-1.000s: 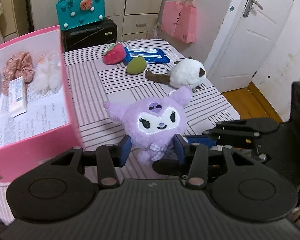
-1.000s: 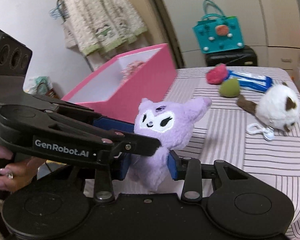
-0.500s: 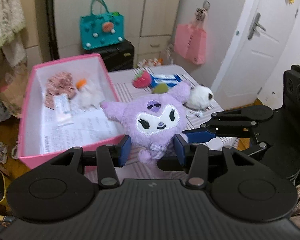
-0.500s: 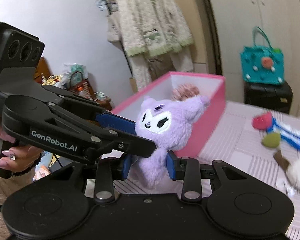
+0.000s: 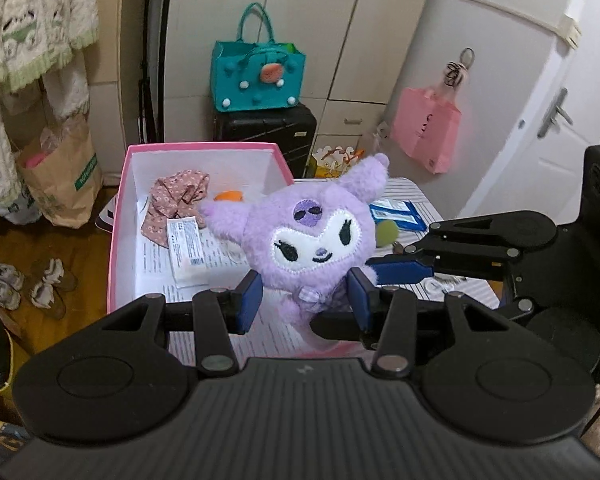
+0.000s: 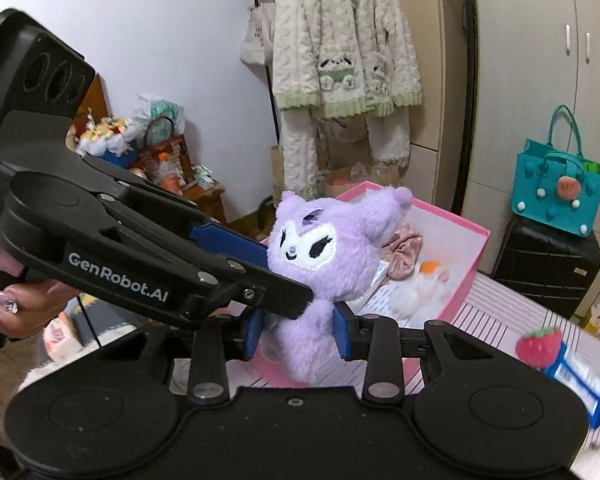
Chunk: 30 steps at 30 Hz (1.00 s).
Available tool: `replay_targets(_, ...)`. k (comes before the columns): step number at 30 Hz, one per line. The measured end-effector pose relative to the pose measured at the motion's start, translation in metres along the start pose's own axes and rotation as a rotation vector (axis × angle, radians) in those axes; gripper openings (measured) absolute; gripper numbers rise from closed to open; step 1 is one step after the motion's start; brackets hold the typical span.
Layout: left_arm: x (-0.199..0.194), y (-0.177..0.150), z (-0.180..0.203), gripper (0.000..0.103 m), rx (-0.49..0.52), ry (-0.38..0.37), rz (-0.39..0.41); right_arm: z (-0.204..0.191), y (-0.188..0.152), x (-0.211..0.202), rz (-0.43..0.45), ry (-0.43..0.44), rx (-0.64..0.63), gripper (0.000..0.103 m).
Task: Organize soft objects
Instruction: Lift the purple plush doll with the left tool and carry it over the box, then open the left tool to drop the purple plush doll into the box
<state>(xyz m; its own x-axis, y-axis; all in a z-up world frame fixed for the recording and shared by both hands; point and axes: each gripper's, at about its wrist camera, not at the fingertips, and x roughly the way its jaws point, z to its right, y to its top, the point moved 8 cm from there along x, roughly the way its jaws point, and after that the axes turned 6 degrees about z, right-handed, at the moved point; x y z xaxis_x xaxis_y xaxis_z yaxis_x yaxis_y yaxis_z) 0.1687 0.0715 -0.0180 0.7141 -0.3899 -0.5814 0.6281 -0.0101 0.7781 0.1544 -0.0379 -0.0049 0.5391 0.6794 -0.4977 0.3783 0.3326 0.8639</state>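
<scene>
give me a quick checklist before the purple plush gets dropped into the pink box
1. Both grips firm: ok. The left hand-held gripper and the right hand-held gripper each pinch the purple plush low on its body.
2. Plush over the pink box: ok in the left wrist view, near the front wall.
3. Free landing spot: ok. The floral scrunchie, paper tag and orange-topped white toy lie further back.
4. Plush clear of the box wall: cannot tell, its lower part is hidden.
5. Release order: cannot tell; the fingers cross closely.
</scene>
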Motion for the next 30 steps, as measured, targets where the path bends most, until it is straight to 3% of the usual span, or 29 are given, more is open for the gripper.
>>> replay_targets(9, 0.075, 0.004, -0.053, 0.044, -0.130, -0.030, -0.127, 0.035, 0.001, 0.068, -0.143, -0.046, -0.005, 0.041)
replay_targets(17, 0.120, -0.007, -0.078, 0.044, -0.177, -0.036, -0.261, 0.048, -0.015, 0.116, -0.266, -0.072, -0.056, 0.041)
replay_targets(25, 0.137, -0.017, -0.084, 0.044, -0.227, -0.082, -0.314, 0.049, -0.020, 0.125, -0.364, -0.103, -0.115, 0.041)
replay_targets(30, 0.141, -0.017, -0.082, 0.044, -0.219, -0.083, -0.317, 0.049, -0.022, 0.124, -0.359, -0.147, -0.177, 0.041)
